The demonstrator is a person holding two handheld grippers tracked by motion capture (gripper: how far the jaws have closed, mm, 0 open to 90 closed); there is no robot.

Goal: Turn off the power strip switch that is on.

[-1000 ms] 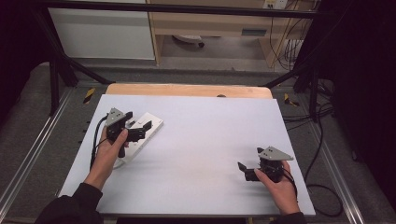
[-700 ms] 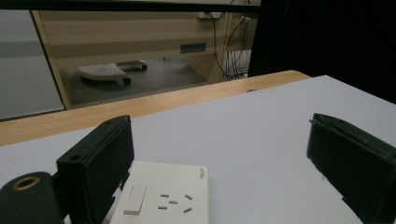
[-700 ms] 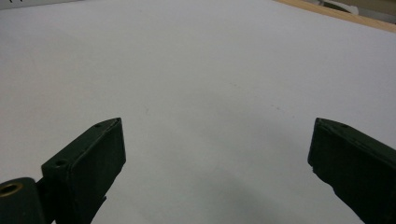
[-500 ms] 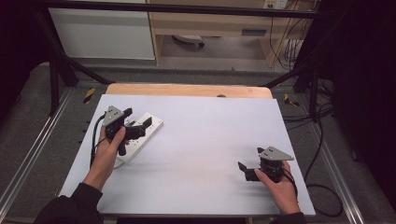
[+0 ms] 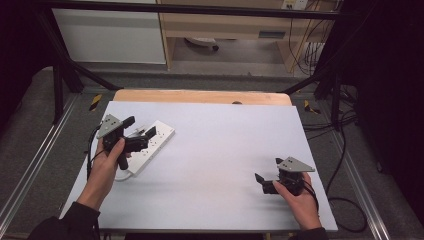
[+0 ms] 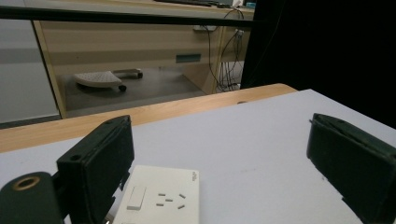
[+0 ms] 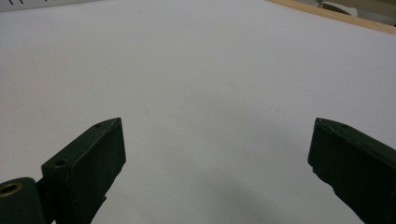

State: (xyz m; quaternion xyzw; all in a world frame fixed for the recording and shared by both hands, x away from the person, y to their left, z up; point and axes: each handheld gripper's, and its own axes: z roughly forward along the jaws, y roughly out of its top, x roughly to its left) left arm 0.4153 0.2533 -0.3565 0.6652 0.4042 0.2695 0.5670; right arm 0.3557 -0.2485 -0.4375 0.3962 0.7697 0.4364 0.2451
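You are holding your left gripper (image 5: pixel 142 137) over the white rectangular plastic power strip (image 5: pixel 159 136), which is lying flat near the left edge of the pale grey worktop (image 5: pixel 220 145), toward its far left corner, set at a slant to that edge. The jaws are standing spread wide, pinching nothing. In the left gripper view, the end of the power strip (image 6: pixel 161 198) is showing low between the two black jaws, close beside the jaw at the left of that view, with a rocker switch and a set of socket slots facing up. Whether the gripper is touching the strip cannot be told.

You are keeping your right gripper (image 5: pixel 263 182) near the right edge of the worktop, toward its near right corner, well apart from the power strip. Its jaws are also standing spread wide, with bare worktop (image 7: pixel 201 93) lying between them in the right gripper view. Your right hand (image 5: pixel 299 200) is gripping it from behind; your left hand (image 5: pixel 106 167) is wrapping the other gripper's handle.
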